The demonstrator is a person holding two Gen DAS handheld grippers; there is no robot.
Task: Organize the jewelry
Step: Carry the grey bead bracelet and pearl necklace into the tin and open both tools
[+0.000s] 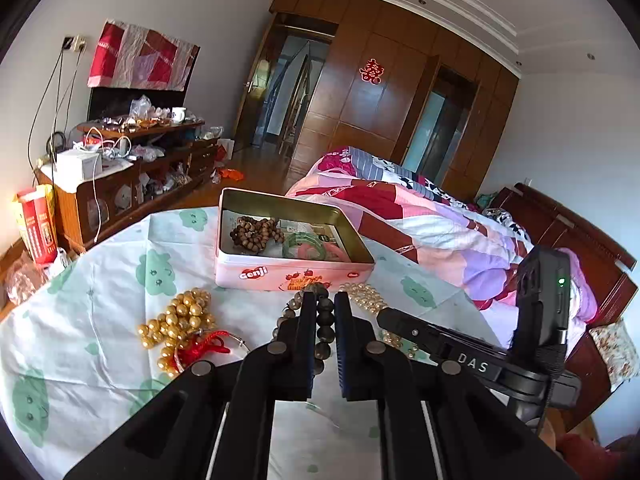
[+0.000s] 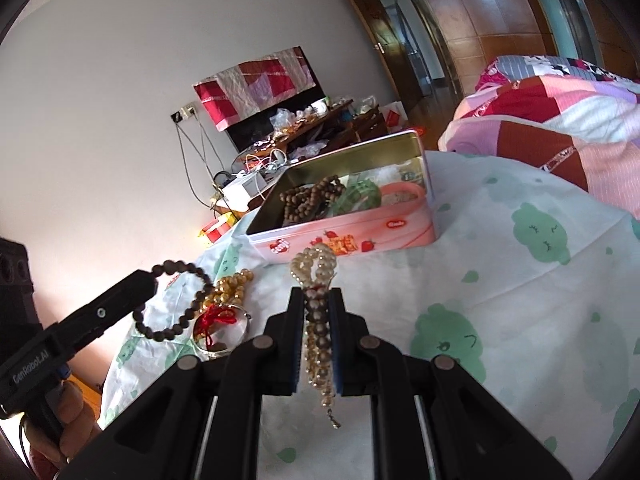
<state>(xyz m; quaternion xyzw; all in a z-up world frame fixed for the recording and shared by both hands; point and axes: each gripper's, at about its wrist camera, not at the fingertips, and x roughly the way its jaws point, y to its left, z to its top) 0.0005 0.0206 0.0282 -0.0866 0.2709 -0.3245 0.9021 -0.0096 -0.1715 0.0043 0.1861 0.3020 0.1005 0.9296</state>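
Observation:
My left gripper [image 1: 325, 300] is shut on a dark bead bracelet [image 1: 324, 314], lifted off the cloth; in the right wrist view the bracelet [image 2: 180, 304] hangs as a ring from that gripper's tip [image 2: 150, 280]. My right gripper [image 2: 316, 292] is shut on a pearl strand [image 2: 316, 320], which loops out past the fingertips and dangles behind them. Both grippers sit just short of an open pink tin [image 1: 280, 276] [image 2: 360, 236]. Inside it lie brown wooden beads [image 1: 256, 230], a green bangle [image 1: 298, 242] and a pink bangle [image 2: 404, 196].
Gold beads [image 1: 180, 320] and a red-stringed silver bangle [image 1: 208, 344] lie on the cloud-print cloth [image 1: 100, 300] to the left. A quilted bed [image 1: 440, 220] is to the right, a cluttered cabinet [image 1: 120, 184] at far left. A hand [image 2: 68, 420] holds the left gripper.

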